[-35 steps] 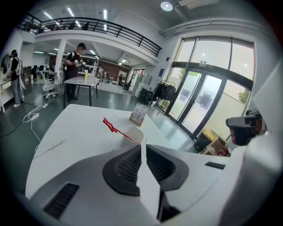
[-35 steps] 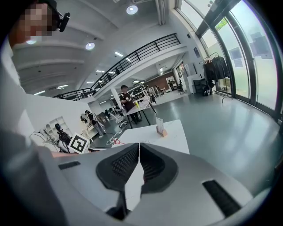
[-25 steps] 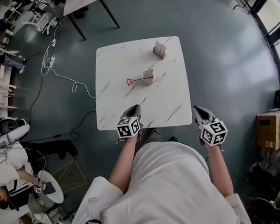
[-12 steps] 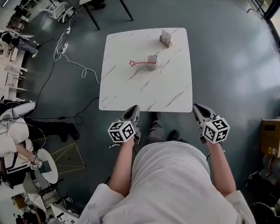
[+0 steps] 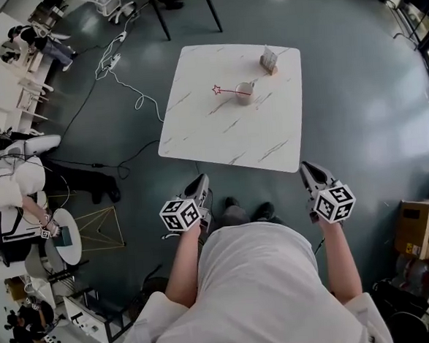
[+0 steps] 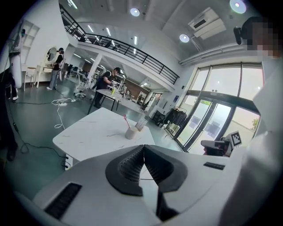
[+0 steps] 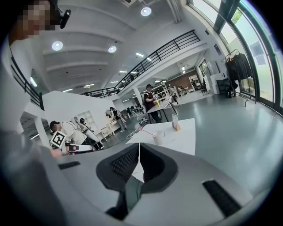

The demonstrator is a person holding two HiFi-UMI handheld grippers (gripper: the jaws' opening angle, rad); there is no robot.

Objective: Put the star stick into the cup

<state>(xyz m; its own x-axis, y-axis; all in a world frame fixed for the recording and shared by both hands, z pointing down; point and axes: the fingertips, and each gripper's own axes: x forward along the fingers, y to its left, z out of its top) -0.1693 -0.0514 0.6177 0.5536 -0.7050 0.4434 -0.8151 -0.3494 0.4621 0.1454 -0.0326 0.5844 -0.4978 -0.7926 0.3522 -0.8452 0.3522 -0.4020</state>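
Observation:
A pale cup stands on the white marble table, with the red star stick resting in it and its star leaning out to the left. The cup and the stick appear ahead in the left gripper view, and the cup again in the right gripper view. My left gripper is shut and empty, held off the table's near edge. My right gripper is also shut and empty, near the table's front right corner.
A small card holder stands at the table's far right. Cables trail over the floor to the left. Desks and people fill the left side, another table is beyond, and a cardboard box sits at the right.
The view has pulled back from the table, and both grippers now hang over the floor short of its near edge. The cup and stick have not moved.

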